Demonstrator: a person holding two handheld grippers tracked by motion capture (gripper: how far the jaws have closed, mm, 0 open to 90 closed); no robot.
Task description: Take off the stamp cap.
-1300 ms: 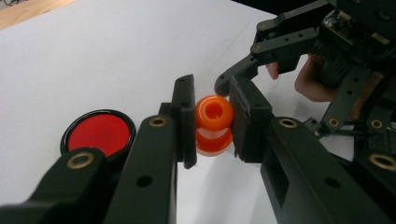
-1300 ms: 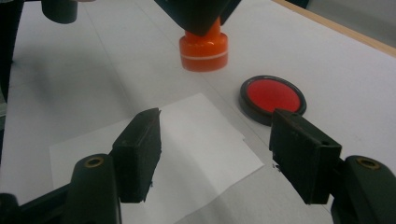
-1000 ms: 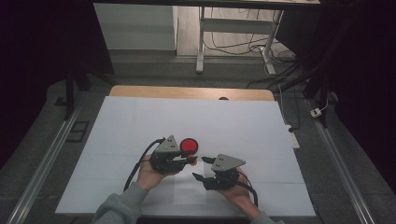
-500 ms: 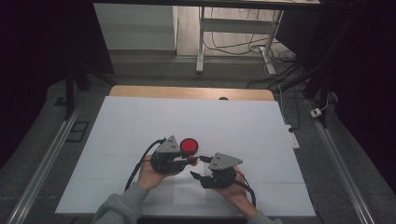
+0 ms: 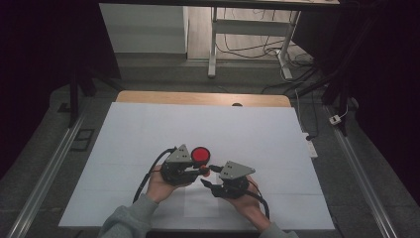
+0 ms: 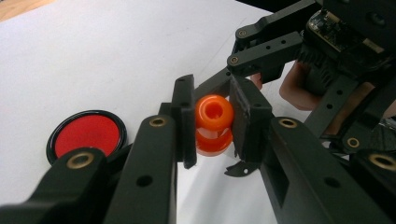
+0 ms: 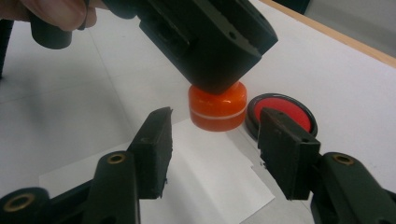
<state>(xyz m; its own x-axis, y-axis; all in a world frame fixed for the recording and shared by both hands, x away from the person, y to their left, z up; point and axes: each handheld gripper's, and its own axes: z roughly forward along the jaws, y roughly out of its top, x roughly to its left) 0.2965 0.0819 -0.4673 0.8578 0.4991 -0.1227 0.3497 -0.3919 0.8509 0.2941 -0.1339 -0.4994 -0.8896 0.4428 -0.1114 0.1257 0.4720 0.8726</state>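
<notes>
A small orange plastic piece (image 6: 214,112) with a hole in its top stands low over the white table, and my left gripper (image 6: 212,122) is shut on its upper part. Seen from the right gripper view, the orange piece (image 7: 217,109) sits just beyond my right gripper (image 7: 212,140). Those jaws stand apart on either side of it without touching it, and they have just been closing. In the high view the left gripper (image 5: 204,171) and right gripper (image 5: 210,176) meet tip to tip near the table's front. A red disc with a black rim (image 5: 200,155) lies flat beside them.
A white sheet (image 5: 148,129) covers the table, with a wooden edge (image 5: 198,98) at the far side. A smaller loose paper (image 7: 205,177) lies under the grippers. Cables trail from both grippers toward the person's hands. Metal rails run along both table sides.
The right gripper's jaws have drawn closer together around the orange piece. Both hands and the red disc stay where they were.
</notes>
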